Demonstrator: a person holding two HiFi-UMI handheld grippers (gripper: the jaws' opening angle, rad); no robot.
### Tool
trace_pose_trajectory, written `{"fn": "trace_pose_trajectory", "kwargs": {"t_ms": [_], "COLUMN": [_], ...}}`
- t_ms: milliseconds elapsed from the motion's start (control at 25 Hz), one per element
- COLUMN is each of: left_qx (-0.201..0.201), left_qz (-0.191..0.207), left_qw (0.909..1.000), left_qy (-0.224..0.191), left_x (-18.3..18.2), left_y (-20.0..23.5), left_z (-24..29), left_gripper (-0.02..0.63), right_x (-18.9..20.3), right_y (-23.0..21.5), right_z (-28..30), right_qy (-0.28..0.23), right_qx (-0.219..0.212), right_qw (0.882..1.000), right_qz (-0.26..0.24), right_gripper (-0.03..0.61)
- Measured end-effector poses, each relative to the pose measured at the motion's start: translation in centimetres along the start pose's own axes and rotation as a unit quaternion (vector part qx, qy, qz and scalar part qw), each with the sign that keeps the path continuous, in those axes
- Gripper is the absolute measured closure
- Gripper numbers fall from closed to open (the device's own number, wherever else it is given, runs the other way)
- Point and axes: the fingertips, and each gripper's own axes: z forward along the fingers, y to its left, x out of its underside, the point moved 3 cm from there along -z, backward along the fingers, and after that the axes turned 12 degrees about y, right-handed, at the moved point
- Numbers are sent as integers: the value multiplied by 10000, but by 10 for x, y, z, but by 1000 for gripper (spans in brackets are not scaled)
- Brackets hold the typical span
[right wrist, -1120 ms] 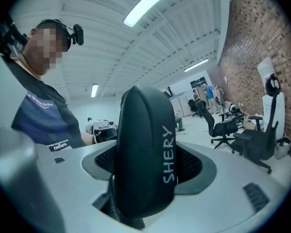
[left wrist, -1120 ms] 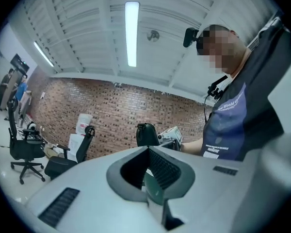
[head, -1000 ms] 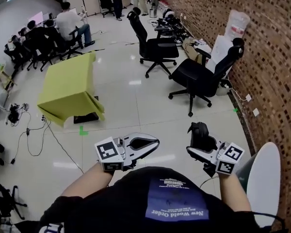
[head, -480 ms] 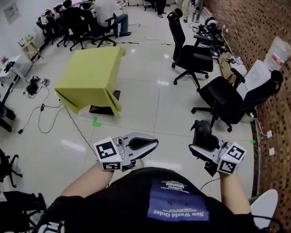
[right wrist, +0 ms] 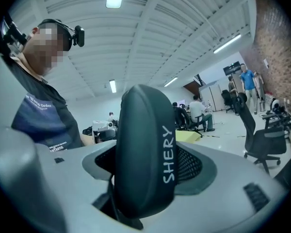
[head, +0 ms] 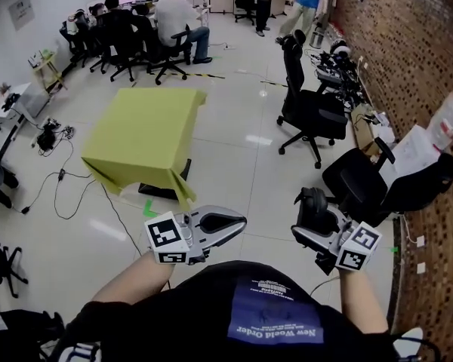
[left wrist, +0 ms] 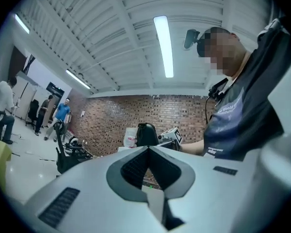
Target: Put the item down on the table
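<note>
Found the black rounded item [right wrist: 143, 149] clamped upright between the jaws of the right gripper [head: 306, 229], held up in front of the person's dark shirt [head: 272, 315] and resting on no surface. Read white lettering, SHERY, down its side in the right gripper view only; got just a dark lump from the head view. Saw in the left gripper view the left gripper [head: 238, 222] pressed closed, tip against tip, with nothing caught between. Could not make out the item's lower end, sunk between the jaws, nor its whole shape. Placed the table [head: 143, 134], draped in a yellow-green cover, farther out on pale glossy floor tiles [head: 234, 164], well apart from the item. Noted black office chairs [head: 311, 111] beyond, along a brick wall [head: 415, 66] on the right. Made out several people [head: 174, 17] seated at desks at the far end, too small for detail.
</note>
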Motion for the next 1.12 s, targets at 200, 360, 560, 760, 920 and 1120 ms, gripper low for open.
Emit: {"fn": "trace_pose_trajectory", "kwargs": {"t_ms": [200,360,560,760,920,1120], "left_qx": [-379,-966,-1973,-2903,-3319,-3654], "left_qz": [-118,-180,-363,-530,-728,-767], "left_qw": [9992,9952,9796,9541,9383,9244], "left_qy": [54,30,-148,-507,-637,-777], "left_x": [-9,-12,-23,-37,-35,-28], "left_y": [71,131,193,230,254,286], "left_z": [5,18,17,-12,-42,-96], "left_gripper": [611,611,609,611,611,609], "right_x": [-22,-43,-86,-129,-151,-178], "right_y": [-61,-134,-202,-231,-241,-241], "right_z": [43,76,127,186,236,314], "right_qy": [183,303,579,788,924,1009], "right_qx": [-318,-787,-1567,-2314,-2675,-2892], "right_qw": [9993,9963,9846,9652,9534,9448], "right_qz": [-33,-137,-515,-931,-1042,-1162], "right_gripper": [259,259,259,259,259,259]}}
